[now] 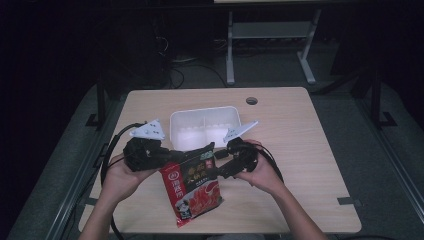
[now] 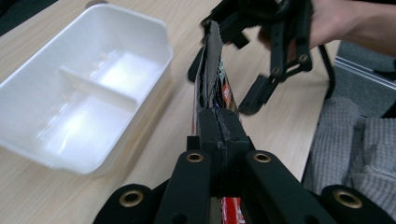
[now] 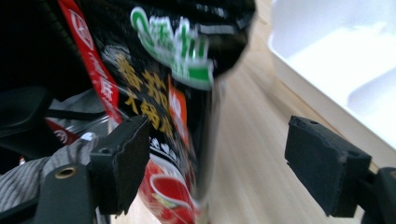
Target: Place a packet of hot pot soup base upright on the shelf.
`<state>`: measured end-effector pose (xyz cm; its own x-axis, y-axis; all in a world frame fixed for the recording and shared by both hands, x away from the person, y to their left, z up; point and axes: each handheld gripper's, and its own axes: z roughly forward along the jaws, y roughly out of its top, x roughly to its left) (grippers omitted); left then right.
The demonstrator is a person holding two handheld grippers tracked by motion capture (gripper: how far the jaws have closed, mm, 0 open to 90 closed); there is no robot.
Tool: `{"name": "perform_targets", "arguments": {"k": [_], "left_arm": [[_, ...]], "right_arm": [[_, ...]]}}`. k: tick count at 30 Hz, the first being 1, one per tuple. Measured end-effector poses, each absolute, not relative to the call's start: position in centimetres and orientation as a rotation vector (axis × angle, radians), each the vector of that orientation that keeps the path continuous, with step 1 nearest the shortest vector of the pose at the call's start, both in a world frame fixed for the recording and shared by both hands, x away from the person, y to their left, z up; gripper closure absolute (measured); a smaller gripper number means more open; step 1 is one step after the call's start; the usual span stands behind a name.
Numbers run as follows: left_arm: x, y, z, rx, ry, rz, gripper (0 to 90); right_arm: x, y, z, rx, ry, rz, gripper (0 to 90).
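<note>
A black and red snack packet (image 1: 194, 186) hangs over the table's front half, lifted by its upper left corner. My left gripper (image 1: 171, 159) is shut on that corner; in the left gripper view the jaws (image 2: 220, 123) pinch the packet (image 2: 211, 70) edge-on. My right gripper (image 1: 218, 165) stands open at the packet's upper right edge. In the right gripper view its pads (image 3: 123, 158) stand wide apart, and the packet (image 3: 163, 70) hangs between them, close to the left pad and not pressed. A white two-compartment container (image 1: 205, 116) lies just beyond both grippers.
The wooden table (image 1: 300, 150) has a round cable hole (image 1: 251, 100) at its far right. The container (image 2: 84, 88) lies empty to the left of the packet in the left gripper view. Grey floor and a desk frame (image 1: 270, 45) lie beyond the table.
</note>
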<state>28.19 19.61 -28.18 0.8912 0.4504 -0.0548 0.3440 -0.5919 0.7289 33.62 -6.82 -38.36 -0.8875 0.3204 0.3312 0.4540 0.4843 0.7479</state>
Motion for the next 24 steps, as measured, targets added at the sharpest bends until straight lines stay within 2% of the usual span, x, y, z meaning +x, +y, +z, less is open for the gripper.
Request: {"name": "perform_targets", "arguments": {"k": [6,9,12,13,14,15,24], "left_arm": [[27.9,18.7,-27.8,2.269,0.523,0.163,90.0],[27.5,18.0,-27.4,2.283,0.492,0.166,90.0],[27.3,17.7,-27.3,2.289,0.478,0.167,90.0],[27.3,17.7,-27.3,2.289,0.478,0.167,90.0],[27.3,17.7,-27.3,2.291,0.478,0.173,90.0],[27.3,17.7,-27.3,2.29,0.479,0.173,90.0],[27.7,18.1,-27.8,2.289,0.507,0.166,90.0]], "right_arm": [[33.4,-6.1,-38.4,-0.615,-2.587,-1.357,20.2],[33.3,-5.6,-38.6,-0.588,-2.582,-1.345,22.8],[33.1,-5.4,-38.6,-0.546,-2.563,-1.349,32.3],[33.1,-5.4,-38.6,-0.546,-2.563,-1.349,32.3],[32.9,-5.3,-38.4,-0.529,-2.552,-1.346,42.6],[32.8,-5.3,-38.3,-0.522,-2.539,-1.34,48.4],[32.5,-5.9,-37.9,-0.543,-2.554,-1.313,68.7]]}}
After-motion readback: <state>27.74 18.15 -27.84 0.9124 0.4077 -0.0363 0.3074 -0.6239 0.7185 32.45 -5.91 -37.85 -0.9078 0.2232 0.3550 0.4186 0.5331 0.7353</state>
